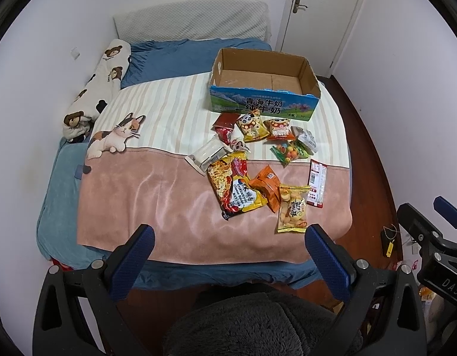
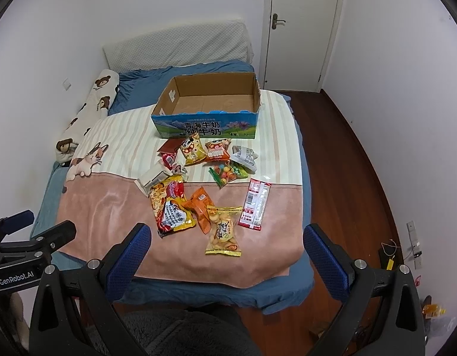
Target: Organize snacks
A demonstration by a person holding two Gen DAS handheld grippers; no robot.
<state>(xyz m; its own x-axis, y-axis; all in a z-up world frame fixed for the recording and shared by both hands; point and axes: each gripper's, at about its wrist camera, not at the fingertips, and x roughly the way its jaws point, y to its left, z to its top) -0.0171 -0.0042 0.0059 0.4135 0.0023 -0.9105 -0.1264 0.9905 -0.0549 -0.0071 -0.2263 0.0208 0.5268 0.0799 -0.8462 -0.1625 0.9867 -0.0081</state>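
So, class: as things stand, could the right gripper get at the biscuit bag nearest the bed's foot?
Probably yes. The right gripper is open, the biscuit bag lies flat ahead of it on the blanket, and nothing covers it except an orange packet at its corner.
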